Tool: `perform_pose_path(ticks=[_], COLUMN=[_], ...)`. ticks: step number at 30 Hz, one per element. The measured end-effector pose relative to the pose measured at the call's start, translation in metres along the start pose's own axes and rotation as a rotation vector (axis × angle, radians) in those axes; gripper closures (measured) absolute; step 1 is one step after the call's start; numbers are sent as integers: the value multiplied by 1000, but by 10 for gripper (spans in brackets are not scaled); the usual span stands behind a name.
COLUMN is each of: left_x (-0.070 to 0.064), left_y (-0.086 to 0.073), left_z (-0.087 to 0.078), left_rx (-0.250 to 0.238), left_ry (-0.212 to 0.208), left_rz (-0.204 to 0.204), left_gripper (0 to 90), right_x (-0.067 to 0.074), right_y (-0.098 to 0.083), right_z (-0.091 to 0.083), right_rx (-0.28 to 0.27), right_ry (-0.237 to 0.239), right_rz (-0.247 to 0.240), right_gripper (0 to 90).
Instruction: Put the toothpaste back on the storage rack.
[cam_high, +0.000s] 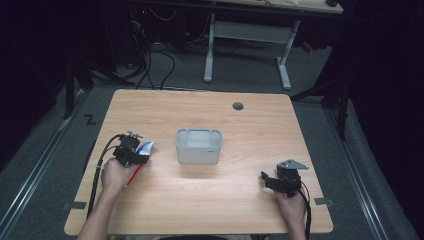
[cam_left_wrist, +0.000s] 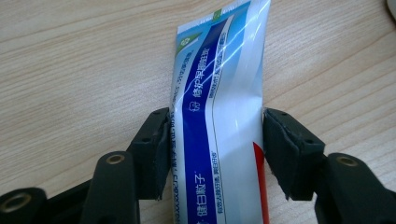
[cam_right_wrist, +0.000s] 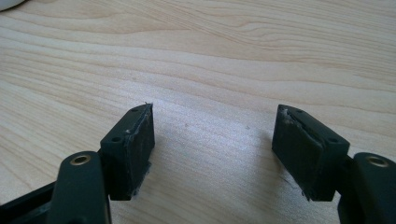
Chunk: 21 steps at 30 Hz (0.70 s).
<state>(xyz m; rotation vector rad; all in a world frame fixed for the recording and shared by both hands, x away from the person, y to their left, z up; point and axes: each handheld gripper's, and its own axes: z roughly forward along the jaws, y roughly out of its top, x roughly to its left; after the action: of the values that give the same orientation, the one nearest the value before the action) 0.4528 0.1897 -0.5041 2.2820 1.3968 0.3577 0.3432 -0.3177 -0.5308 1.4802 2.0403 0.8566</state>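
Gripping: our left gripper (cam_left_wrist: 215, 154) clamps the toothpaste tube (cam_left_wrist: 219, 93), left of frame centre.
Idle: our right gripper (cam_right_wrist: 212, 149), jaws apart, lower right.
Nearby: grey bin (cam_high: 199, 146) at centre; nothing between.

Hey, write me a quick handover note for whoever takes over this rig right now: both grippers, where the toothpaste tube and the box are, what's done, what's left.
Left gripper: jaws on both edges of the blue-and-white toothpaste tube, which lies flat on the table at its left side; pads at the tube's sides, firm grip not certain.
Right gripper: open, nothing between the jaws, resting low over bare wood at the table's right front.
Grey plastic box: mid-table, open top, looks empty.
Done: left gripper set around the tube.
Left, probably: finish the grip, lift the tube and carry it to the box.
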Motion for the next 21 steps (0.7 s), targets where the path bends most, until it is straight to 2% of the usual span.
perform_pose_path(ticks=[10, 15, 21], left_x=[1, -3, -3], left_y=[1, 1, 2], left_z=[1, 4, 3], left_rx=[20, 27, 36], left_ry=[-11, 7, -3], left_rz=[-18, -3, -8], left_gripper=[473, 478, 497], right_x=[0, 0, 0], right_y=[0, 0, 0], right_z=[0, 0, 0], right_rx=[0, 0, -1], right_ry=[0, 0, 0], right_rz=[0, -1, -2], right_gripper=[298, 299, 299])
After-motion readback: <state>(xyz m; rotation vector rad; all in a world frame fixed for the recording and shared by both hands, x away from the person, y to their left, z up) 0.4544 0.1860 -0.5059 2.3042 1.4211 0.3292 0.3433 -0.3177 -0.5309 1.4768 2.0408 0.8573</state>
